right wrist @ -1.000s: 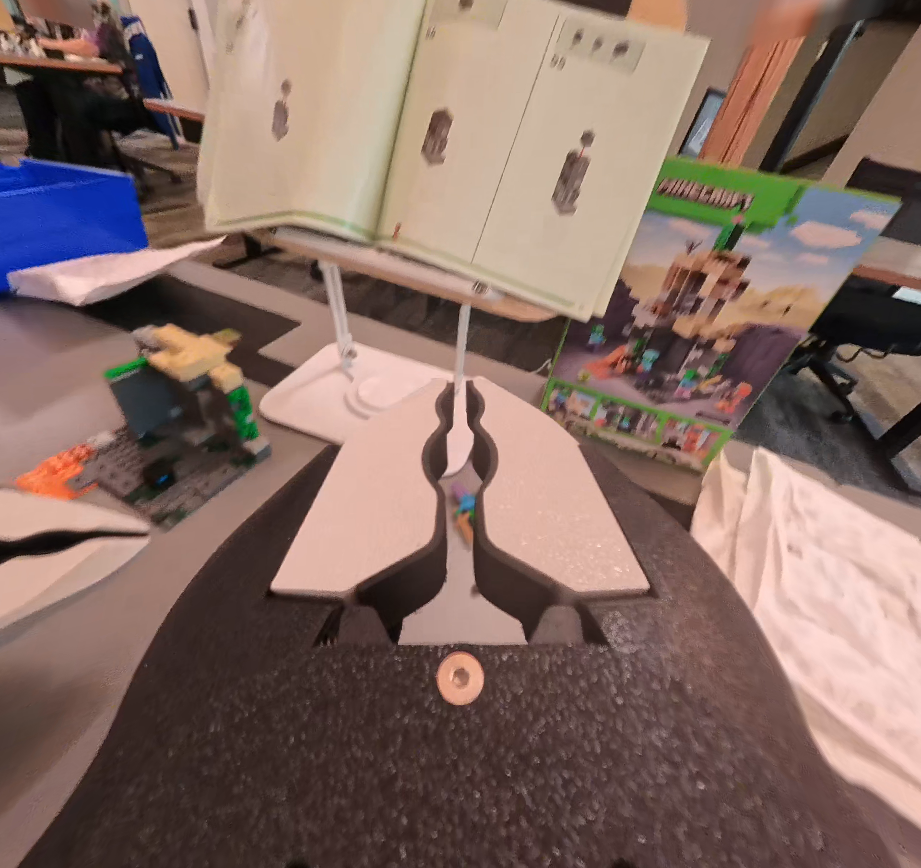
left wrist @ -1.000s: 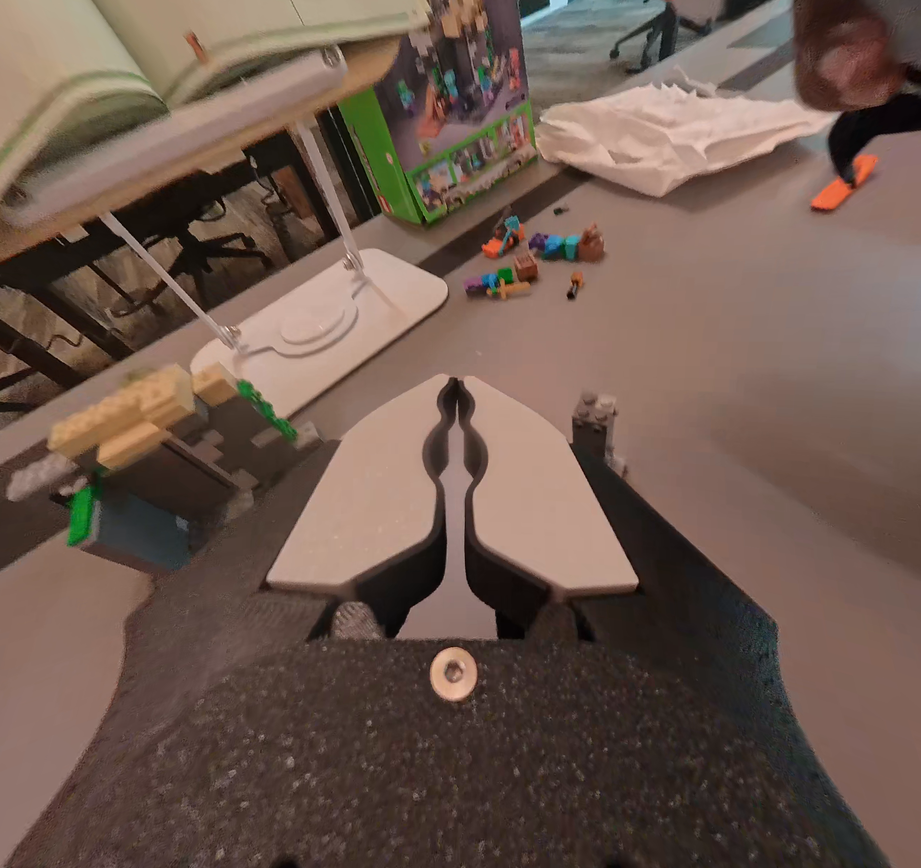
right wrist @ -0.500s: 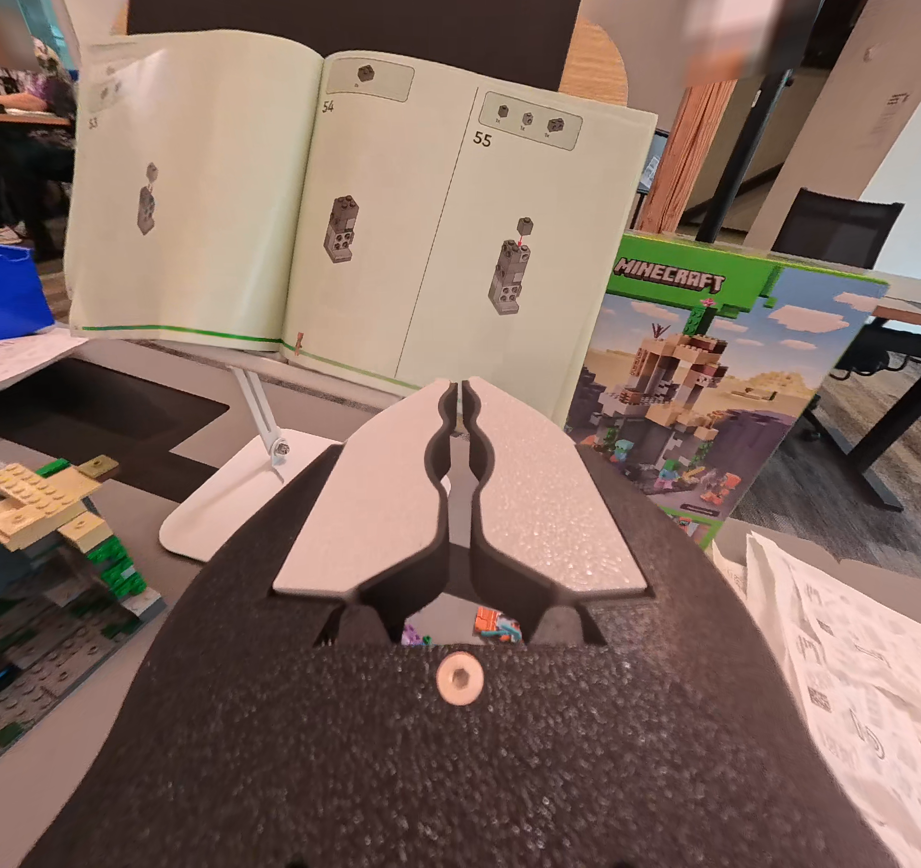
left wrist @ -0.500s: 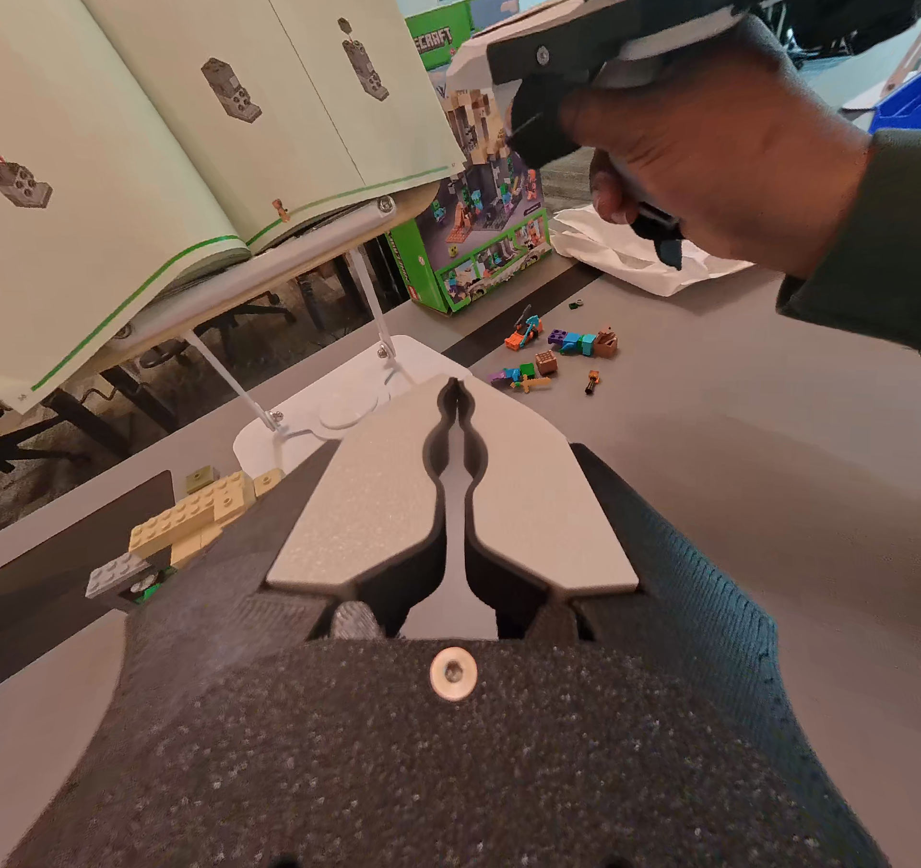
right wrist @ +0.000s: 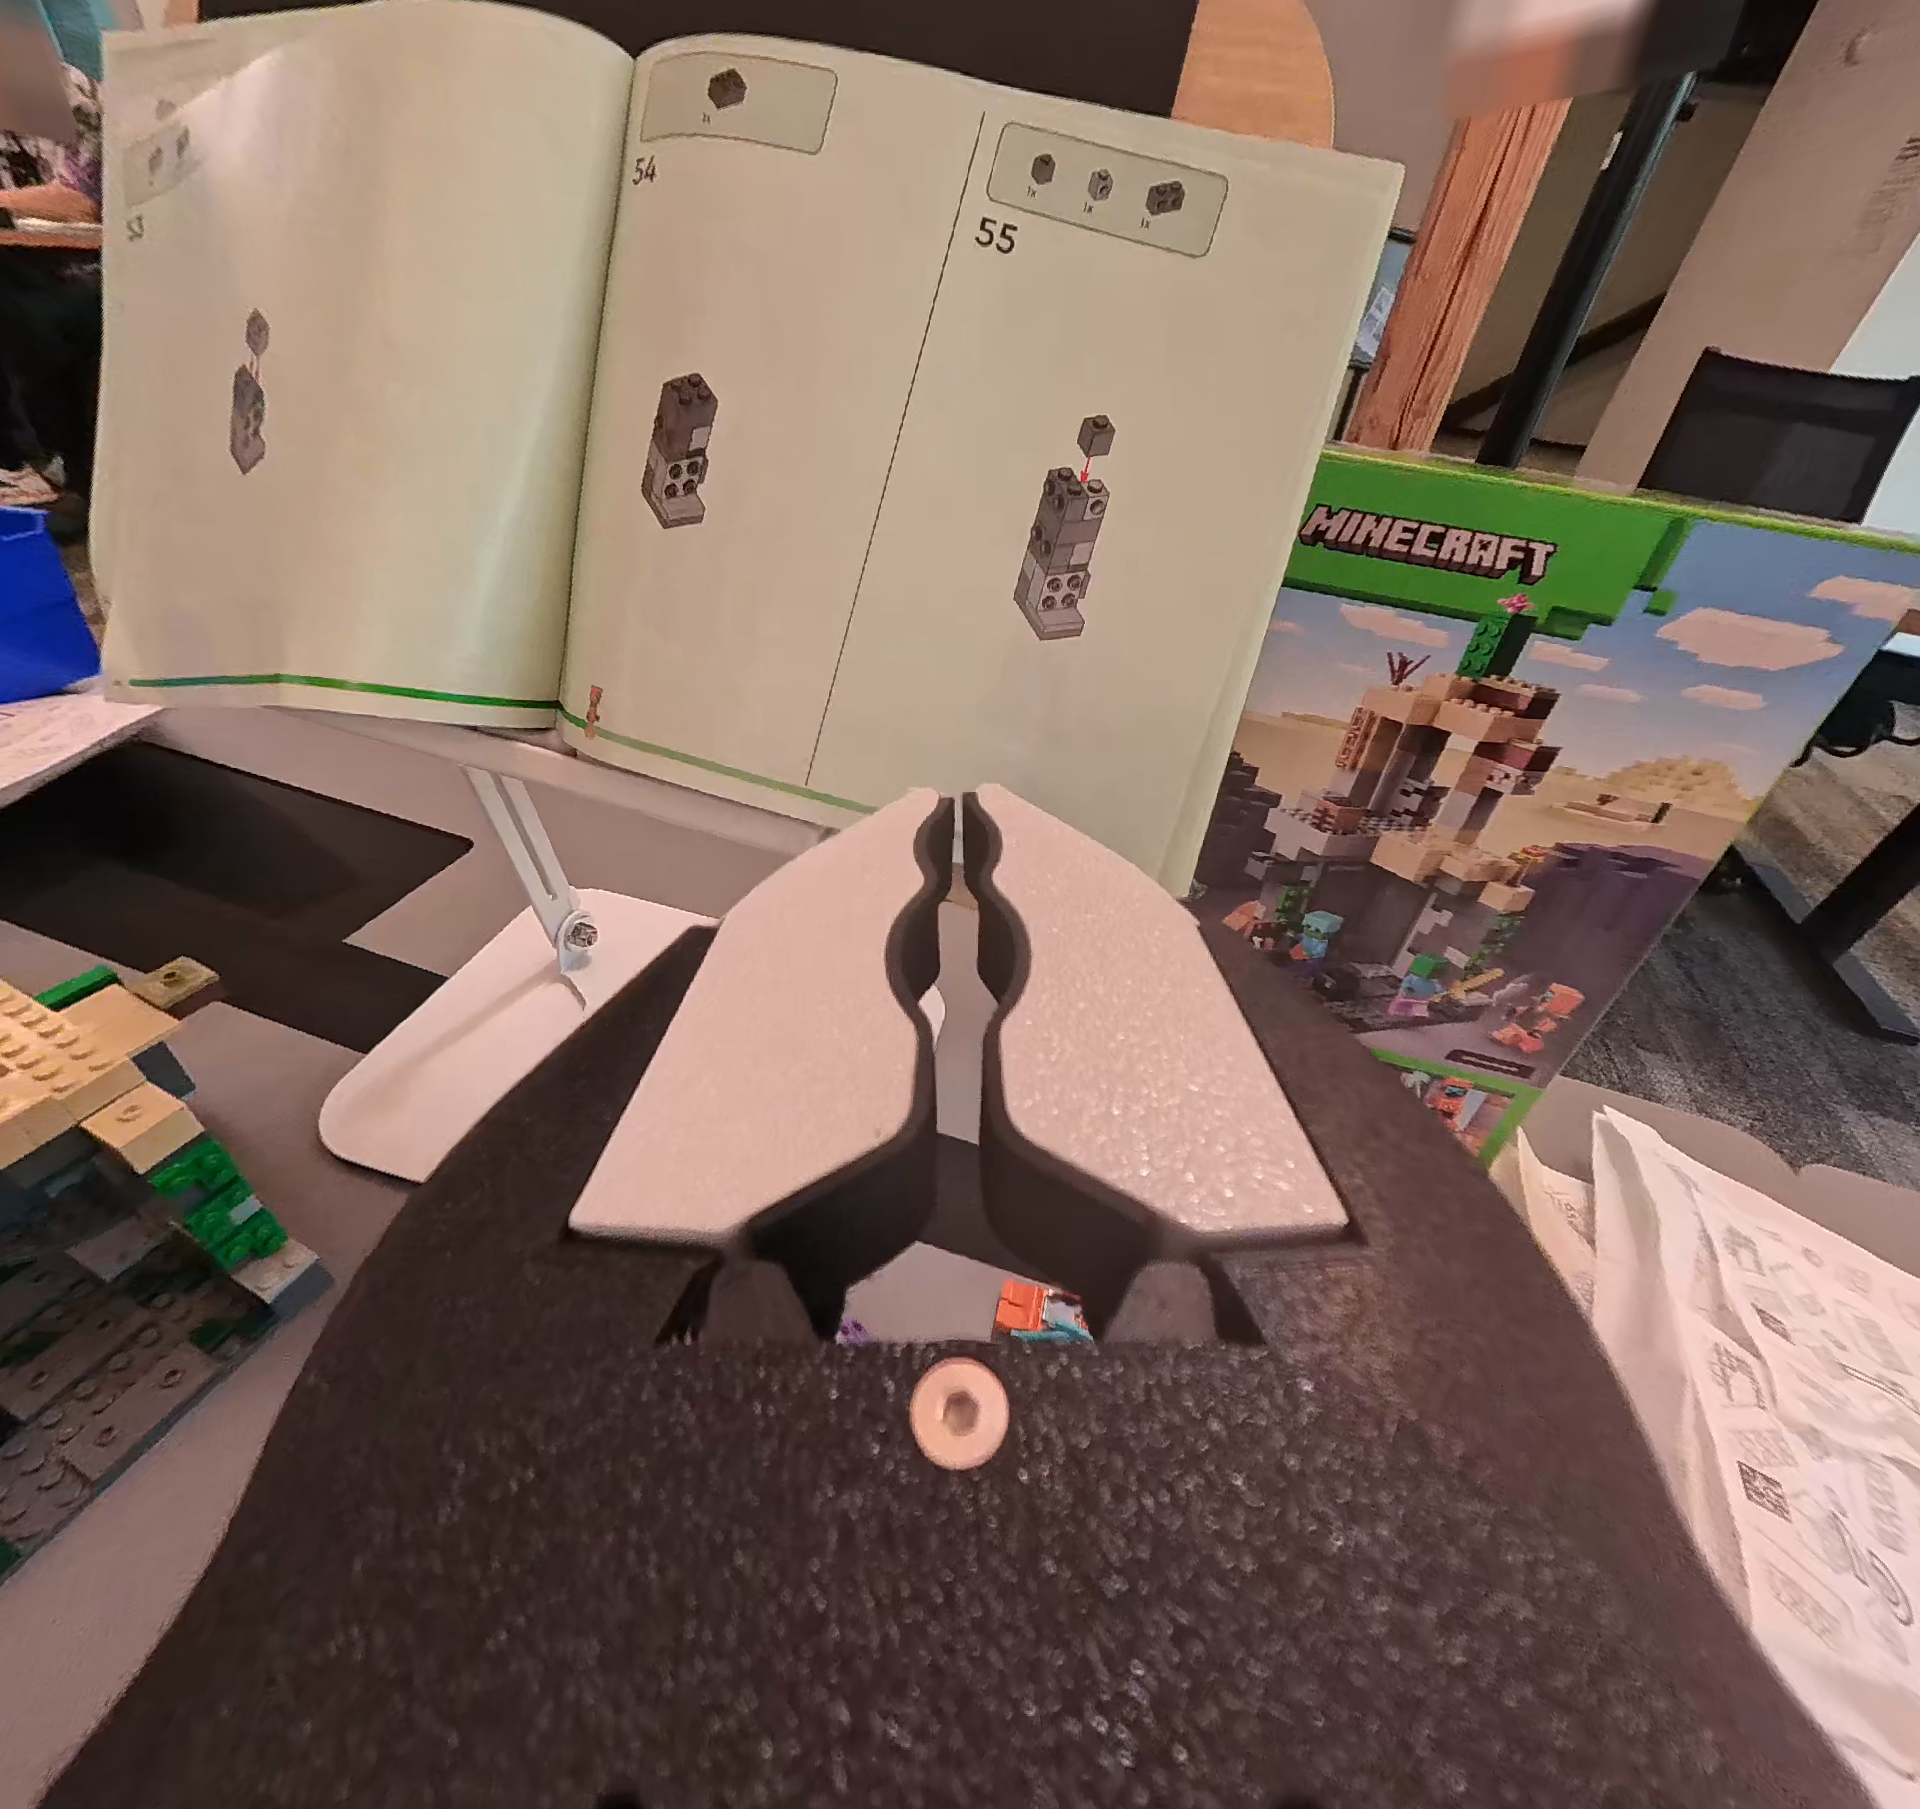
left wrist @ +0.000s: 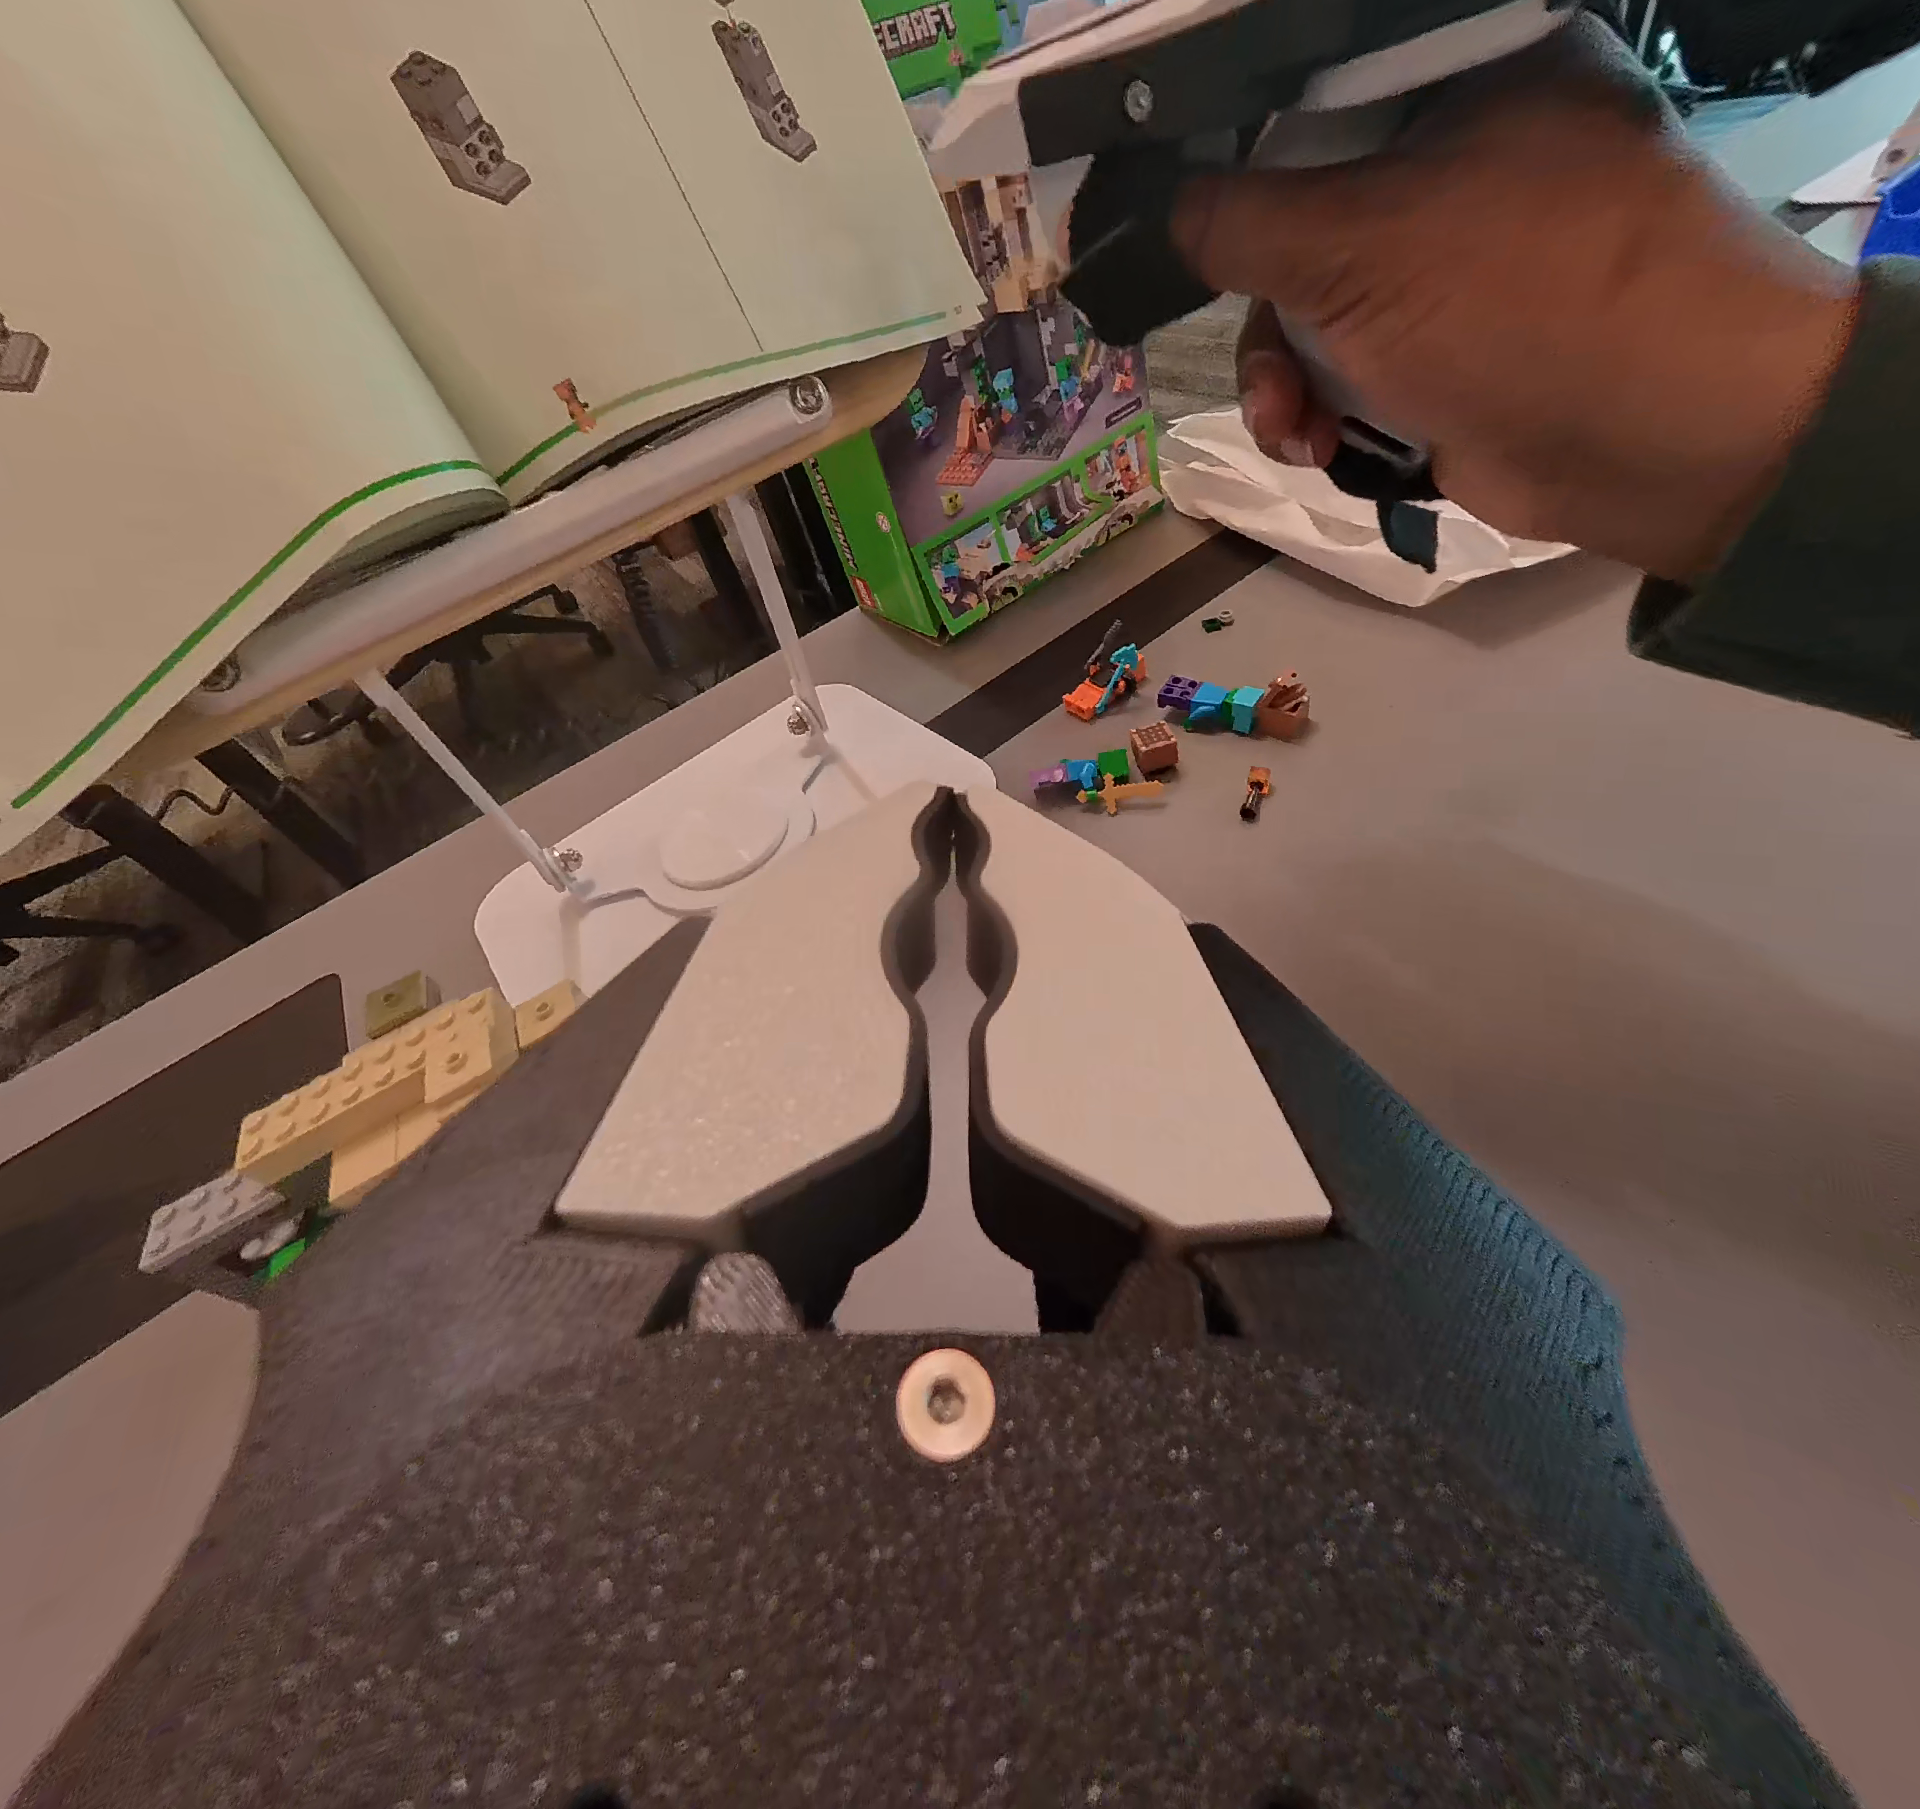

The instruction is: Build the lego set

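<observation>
Grainy white-padded left tongs and right tongs are both clenched, empty.

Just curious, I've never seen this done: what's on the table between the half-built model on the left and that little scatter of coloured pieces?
In the left wrist view, the book stand's white base sits between the half-built model and the coloured pieces.

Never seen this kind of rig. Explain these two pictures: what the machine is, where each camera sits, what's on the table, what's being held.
No robot: a person holds hand tongs, each carrying its own camera looking along its fingers. One picture shows the left tongs, with the hand gripping the other pair above. The other picture shows the right tongs. Both are shut and hold nothing. On the grey table stand an instruction booklet on a white stand, the set's box, a half-built model, loose pieces and white paper.
</observation>
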Demonstrator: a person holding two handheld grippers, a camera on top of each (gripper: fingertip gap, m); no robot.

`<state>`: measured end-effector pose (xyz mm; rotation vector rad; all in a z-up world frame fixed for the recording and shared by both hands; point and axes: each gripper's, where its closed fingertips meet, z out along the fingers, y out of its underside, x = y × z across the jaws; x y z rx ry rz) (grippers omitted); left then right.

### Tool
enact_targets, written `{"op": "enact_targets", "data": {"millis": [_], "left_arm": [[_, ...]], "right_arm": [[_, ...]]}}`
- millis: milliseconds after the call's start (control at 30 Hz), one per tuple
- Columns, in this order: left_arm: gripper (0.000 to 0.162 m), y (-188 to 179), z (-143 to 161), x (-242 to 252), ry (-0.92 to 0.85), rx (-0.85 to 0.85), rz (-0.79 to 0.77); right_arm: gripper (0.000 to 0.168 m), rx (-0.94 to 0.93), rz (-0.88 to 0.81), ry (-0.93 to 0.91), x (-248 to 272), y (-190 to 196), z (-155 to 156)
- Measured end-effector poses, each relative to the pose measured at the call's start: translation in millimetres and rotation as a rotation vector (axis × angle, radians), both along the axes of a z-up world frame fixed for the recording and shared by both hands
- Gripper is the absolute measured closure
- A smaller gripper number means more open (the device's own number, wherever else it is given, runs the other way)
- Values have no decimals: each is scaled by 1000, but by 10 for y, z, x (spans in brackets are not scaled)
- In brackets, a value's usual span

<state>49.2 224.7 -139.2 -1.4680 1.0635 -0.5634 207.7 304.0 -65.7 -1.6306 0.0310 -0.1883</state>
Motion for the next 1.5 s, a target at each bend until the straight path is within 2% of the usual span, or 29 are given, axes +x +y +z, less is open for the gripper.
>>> {"op": "enact_targets", "data": {"millis": [133, 233, 267, 367, 567, 733, 900, 1133, 1400, 1500], "left_arm": [[162, 94, 60, 41, 12, 36, -1], [162, 229, 153, 92, 5, 64, -10], [154, 297, 180, 122, 7, 71, -10], [150, 558, 246, 209, 40, 121, 4], [142, 1038, 279, 379, 167, 266, 27], [143, 1197, 228, 459, 223, 293, 36], [146, 1192, 142, 394, 211, 259, 38], [148, 1117, 53, 378, 204, 229, 16], [148, 1030, 11, 417, 208, 214, -17], [148, 1026, -4, 430, 219, 213, -24]], "right_arm": [[159, 21, 119, -88, -196, -168, -85], [142, 17, 230, -234, -348, -369, -251], [137, 9, 253, -274, -359, -417, -312], [129, -16, 292, -404, -289, -477, -470], [127, -58, 311, -757, 30, -219, -666], [125, -70, 284, -989, 305, 178, -596], [131, -71, 282, -1116, 437, 388, -504], [149, -86, 300, -1232, 471, 428, -472], [166, -139, 361, -1235, 465, 381, -465], [168, -172, 419, -1178, 431, 347, -465]]}}
